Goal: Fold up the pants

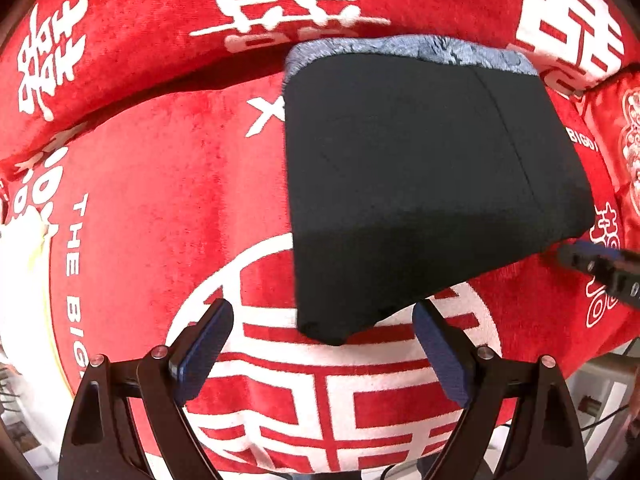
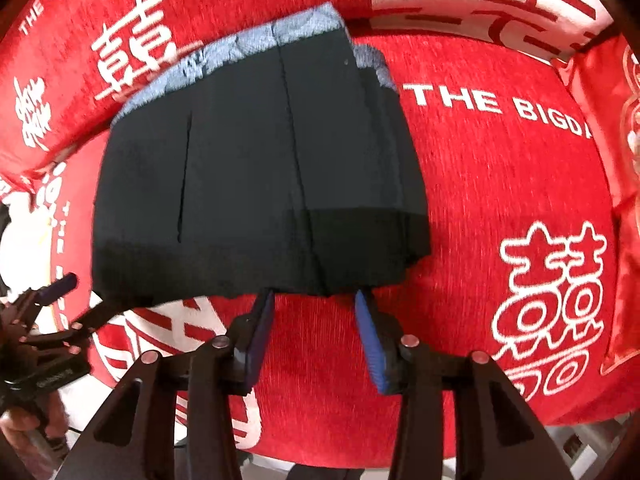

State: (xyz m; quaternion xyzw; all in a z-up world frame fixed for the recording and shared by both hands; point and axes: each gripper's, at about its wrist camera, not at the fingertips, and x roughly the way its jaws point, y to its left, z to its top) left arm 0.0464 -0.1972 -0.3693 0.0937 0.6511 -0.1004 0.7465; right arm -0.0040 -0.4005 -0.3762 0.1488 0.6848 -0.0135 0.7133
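Pants (image 1: 420, 184) lie folded on the red blanket (image 1: 160, 200), left gripper (image 1: 322, 354) wide at the near corner, right gripper (image 2: 316, 336) half-open and empty at the near hem; likely smooth edges square, avoid snagging layers.

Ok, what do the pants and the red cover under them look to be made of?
Pants: a smooth, matte black woven or knit cloth, faint seams showing; the pale blue fuzzy band at the far edge looks like a fleece lining. Cover: red with white woven-in characters, a short plush, chenille-like pile by its streaky nap.
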